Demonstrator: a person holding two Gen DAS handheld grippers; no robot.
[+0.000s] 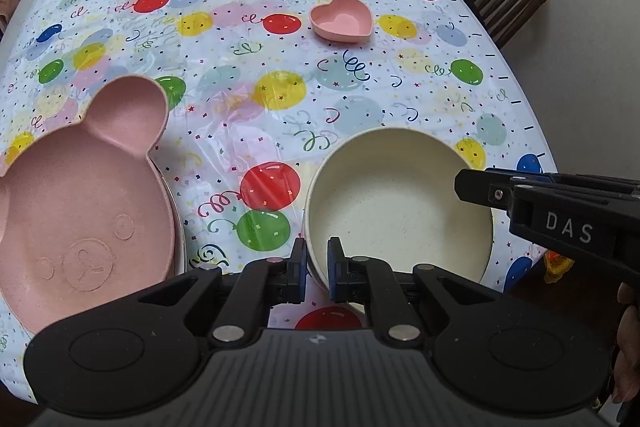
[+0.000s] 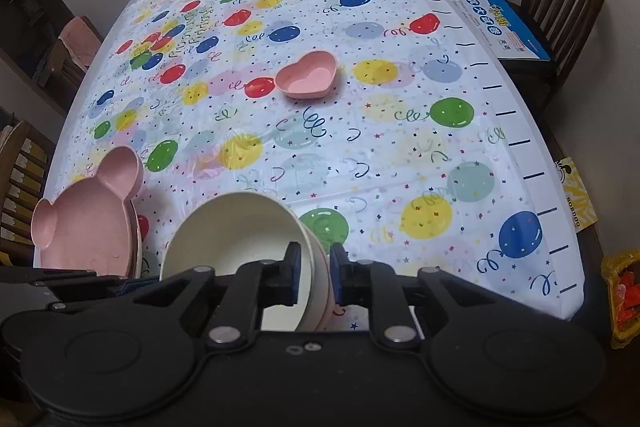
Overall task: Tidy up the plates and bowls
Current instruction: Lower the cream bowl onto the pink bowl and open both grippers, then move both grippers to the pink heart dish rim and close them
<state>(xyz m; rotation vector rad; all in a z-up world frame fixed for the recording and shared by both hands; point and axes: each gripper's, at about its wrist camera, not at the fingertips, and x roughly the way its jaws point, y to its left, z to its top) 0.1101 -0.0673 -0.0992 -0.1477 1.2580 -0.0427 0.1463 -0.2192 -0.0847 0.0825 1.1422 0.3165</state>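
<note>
I aimed both grippers steeply down: left gripper [image 1: 317, 259] clenched the cream bowl's [image 1: 400, 203] near rim, right gripper [image 2: 316, 273] straddled its opposite wall, pads barely loosened.

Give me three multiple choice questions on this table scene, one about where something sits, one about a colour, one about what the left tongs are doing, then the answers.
1. Where is the heart dish relative to the cream bowl?
A. Farther up the table, apart from it
B. Stacked inside it
C. On the bear plate

2. What colour is the bear plate?
A. Blue
B. Pink
C. Green

3. What are the left tongs doing?
A. Hanging open over the heart dish
B. Shut on the bear plate's ear
C. Shut on the cream bowl's rim

Answers:
1. A, the heart dish stands alone on the balloon cloth, beyond the bowl.
2. B, the plate with two round ears is pink all over.
3. C, in the left wrist view the bowl's near wall is pinched between the two pads.
</note>
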